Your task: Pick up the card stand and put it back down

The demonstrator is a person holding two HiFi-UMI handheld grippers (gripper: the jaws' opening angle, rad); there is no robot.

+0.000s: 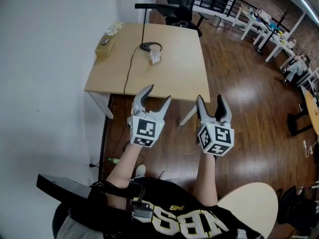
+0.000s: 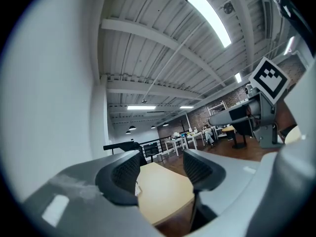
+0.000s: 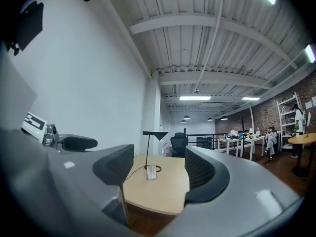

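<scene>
The small clear card stand holding a white card [image 1: 155,58] is standing upright on the light wooden bench [image 1: 174,76], just beside the round base of the thin black desk lamp [image 1: 146,47]; in the right gripper view the card stand [image 3: 151,172] is showing far ahead in the gap between the jaws, well apart from them; the left claw [image 1: 157,94] is hanging with its jaws spread and nothing between them, its tips showing against the bench's near edge in the head view; the right claw [image 1: 210,99] is likewise standing spread and empty, above the dark wooden floor [image 1: 249,108] near the bench's right corner; a black cable [image 1: 128,68] is running from the lamp base across the bench.
</scene>
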